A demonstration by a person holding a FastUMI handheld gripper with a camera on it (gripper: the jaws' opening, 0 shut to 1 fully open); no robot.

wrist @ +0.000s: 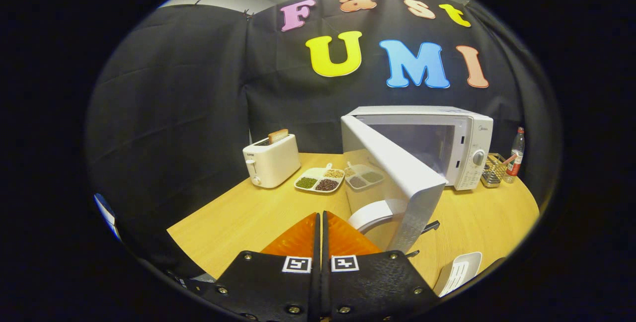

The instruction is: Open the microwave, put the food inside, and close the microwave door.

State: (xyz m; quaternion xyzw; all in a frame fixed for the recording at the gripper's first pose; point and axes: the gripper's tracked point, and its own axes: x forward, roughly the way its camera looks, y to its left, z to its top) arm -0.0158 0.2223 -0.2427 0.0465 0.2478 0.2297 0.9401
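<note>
The white microwave (473, 149) stands at the back right of the wooden table (238, 217). Its door (397, 175) is swung wide open toward me, and the cavity (422, 140) looks bare. My gripper (319, 215) is low over the table, shut, with nothing between its fingers; the tips are just left of the door's free edge. A white divided plate of beans and grains (320, 179) lies beyond the fingers, left of the door. Part of a white rounded dish (370, 215) shows through the door's glass, just right of the fingertips.
A white toaster (271, 160) with a bread slice in it stands at the back left. A wire basket (493, 169) and a bottle (516, 155) are right of the microwave. A white ridged tray (459, 271) lies near the table's front right edge.
</note>
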